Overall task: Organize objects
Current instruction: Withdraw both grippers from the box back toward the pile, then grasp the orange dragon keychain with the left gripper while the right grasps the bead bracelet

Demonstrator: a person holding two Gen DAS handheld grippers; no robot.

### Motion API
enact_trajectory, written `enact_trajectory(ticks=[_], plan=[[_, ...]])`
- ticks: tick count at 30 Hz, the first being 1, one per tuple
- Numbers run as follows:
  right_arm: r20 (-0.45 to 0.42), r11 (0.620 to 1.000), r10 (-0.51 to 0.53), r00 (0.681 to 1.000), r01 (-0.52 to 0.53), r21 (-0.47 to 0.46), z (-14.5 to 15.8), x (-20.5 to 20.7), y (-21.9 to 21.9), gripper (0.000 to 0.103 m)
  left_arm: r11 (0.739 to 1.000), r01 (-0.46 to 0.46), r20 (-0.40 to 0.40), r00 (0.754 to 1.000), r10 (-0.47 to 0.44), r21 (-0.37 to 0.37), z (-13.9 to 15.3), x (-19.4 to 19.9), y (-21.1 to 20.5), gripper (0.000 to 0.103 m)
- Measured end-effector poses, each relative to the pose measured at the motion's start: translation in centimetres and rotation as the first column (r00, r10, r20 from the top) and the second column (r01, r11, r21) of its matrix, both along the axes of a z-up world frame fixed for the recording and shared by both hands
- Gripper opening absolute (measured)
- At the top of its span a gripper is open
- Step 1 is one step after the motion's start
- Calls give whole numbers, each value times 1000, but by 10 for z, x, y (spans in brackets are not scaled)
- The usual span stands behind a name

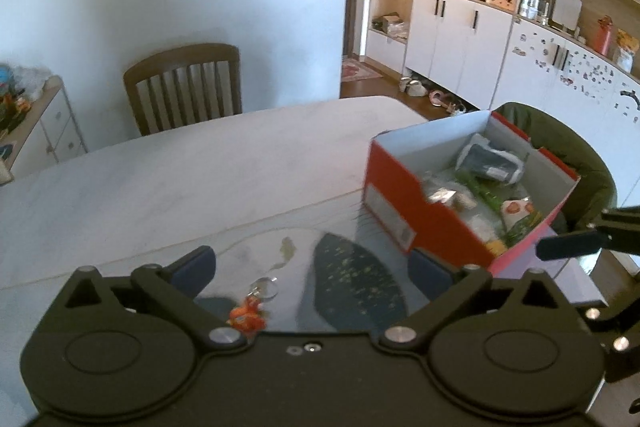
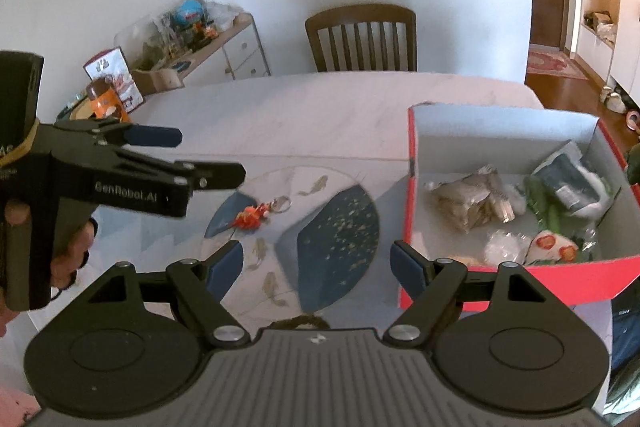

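A small orange toy keychain (image 1: 247,315) with a clear ring lies on the patterned mat (image 1: 352,279), just in front of my left gripper (image 1: 316,267), which is open and empty above it. In the right wrist view the keychain (image 2: 252,215) lies mid-mat, below the left gripper (image 2: 188,155), which a hand holds at the left. My right gripper (image 2: 318,267) is open and empty over the mat's near part. The red shoebox (image 2: 520,279) at the right holds several packets and a dark pouch (image 2: 568,179). The same box (image 1: 424,215) shows in the left wrist view.
A pale marble-look table (image 2: 320,115) carries the mat and box. A wooden chair (image 2: 362,39) stands at its far side. A sideboard (image 2: 224,43) with clutter lines the left wall. White cabinets and shelves (image 1: 480,27) fill the right. A green padded seat (image 1: 576,155) sits behind the box.
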State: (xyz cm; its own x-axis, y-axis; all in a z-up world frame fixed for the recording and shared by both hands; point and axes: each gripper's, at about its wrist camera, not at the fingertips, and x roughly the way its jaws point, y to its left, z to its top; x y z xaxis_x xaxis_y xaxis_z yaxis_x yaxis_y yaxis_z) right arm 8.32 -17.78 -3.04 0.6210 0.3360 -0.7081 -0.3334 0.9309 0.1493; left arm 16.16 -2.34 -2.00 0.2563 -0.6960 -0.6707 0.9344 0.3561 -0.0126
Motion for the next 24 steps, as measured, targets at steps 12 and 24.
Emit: enact_trajectory(ticks=[12, 24], plan=[[-106, 997, -58, 993, 52, -65, -54, -6, 21, 81, 999, 10, -16, 1000, -10, 53, -55, 38, 11, 102], [-161, 978, -157, 974, 130, -162, -105, 1, 23, 80, 994, -14, 40, 999, 10, 104, -114, 55, 4, 102]])
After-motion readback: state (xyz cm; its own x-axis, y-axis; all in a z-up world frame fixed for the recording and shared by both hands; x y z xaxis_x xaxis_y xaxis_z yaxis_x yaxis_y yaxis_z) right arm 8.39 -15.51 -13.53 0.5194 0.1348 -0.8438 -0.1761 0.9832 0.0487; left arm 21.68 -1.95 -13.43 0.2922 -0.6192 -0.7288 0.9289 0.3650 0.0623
